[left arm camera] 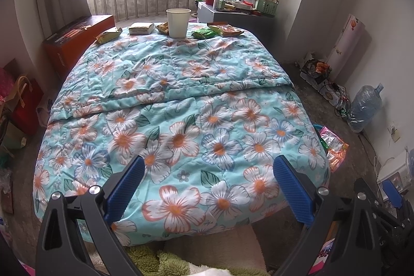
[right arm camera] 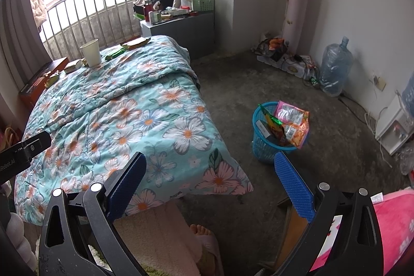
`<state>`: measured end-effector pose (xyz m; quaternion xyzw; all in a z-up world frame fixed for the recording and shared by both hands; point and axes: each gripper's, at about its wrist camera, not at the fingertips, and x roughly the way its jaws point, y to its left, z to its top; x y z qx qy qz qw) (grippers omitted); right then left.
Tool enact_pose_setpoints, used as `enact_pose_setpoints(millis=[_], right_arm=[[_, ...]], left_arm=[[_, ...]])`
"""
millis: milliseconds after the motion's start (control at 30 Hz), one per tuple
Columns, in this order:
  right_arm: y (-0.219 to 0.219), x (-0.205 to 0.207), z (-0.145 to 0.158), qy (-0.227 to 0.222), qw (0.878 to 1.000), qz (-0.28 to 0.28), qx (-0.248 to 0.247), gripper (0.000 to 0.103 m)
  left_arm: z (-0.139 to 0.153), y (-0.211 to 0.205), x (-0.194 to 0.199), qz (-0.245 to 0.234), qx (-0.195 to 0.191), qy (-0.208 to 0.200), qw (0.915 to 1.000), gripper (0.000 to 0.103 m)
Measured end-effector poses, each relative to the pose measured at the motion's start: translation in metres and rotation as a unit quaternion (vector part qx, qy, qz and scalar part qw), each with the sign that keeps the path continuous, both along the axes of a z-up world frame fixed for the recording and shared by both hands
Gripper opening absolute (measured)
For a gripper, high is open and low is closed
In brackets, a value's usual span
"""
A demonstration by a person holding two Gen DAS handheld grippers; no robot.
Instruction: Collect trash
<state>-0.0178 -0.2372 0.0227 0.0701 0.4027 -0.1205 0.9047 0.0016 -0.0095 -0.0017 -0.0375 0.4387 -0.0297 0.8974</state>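
Snack wrappers are lying in a row along the far edge of the bed: a yellow-green wrapper (left arm camera: 108,36) at the left, a pale flat packet (left arm camera: 141,28), a crumpled wrapper (left arm camera: 162,27) touching the paper cup (left arm camera: 178,23), a green wrapper (left arm camera: 204,33) and an orange-and-green packet (left arm camera: 224,29) at the right. The cup is standing upright among them. All are resting on the floral quilt (left arm camera: 181,105) that is covering the bed.

On the bare floor to the right of the bed, a blue mesh waste basket (right arm camera: 266,144) is holding more trash: a pink packet (right arm camera: 289,113), an orange packet (right arm camera: 295,132) and a green-edged wrapper (right arm camera: 271,118), all sticking up above its rim.

The left hand-held gripper (left arm camera: 208,171) is hovering over the near end of the quilt, its blue pads (left arm camera: 126,188) spread wide and gripping nothing. The right hand-held gripper (right arm camera: 209,172) is likewise gaping wide and empty, above the quilt's near corner and the floor. A person's slippered foot (right arm camera: 204,237) is showing below it.
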Motion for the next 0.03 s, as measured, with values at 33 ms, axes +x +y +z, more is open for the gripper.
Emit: enact_pose_setpoints(millis=[33], right_arm=[[-0.0007,-0.0002,0.0001,0.0,1.0,-0.001,0.0,0.095]], left_arm=[[-0.0004,-0.001,0.0011,-0.001,0.0,0.001,1.0,0.097]])
